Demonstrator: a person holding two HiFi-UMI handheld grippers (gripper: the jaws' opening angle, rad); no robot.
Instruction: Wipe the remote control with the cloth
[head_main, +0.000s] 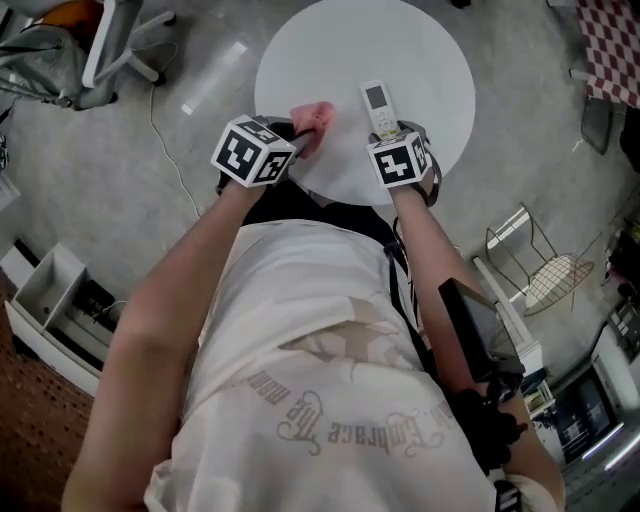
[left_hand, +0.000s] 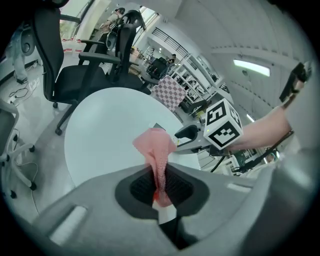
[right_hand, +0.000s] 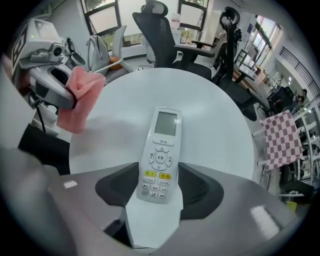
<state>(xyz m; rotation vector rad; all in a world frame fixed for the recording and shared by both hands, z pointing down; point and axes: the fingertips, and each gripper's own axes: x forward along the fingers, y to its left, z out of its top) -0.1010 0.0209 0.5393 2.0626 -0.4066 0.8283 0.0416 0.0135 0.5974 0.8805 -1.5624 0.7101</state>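
The fingers of the left gripper are closed on the pink cloth, which is pinched in a narrow fold between the pads and bunches out loosely beyond them, lifted off the table. The fingers of the right gripper stand wide apart, one on each side of the button end of the remote control; whether the pads touch its edges cannot be told. The remote control lies flat on the round white table, face up, its small screen pointing away from the person, close to the table's near edge. In the head view the cloth hangs to the left of the remote control, near it but apart. Each gripper carries a cube with square markers, and the person's bare forearms reach to them from below. Black office chairs stand beyond the table, and a red checkered cloth hangs off to the right.
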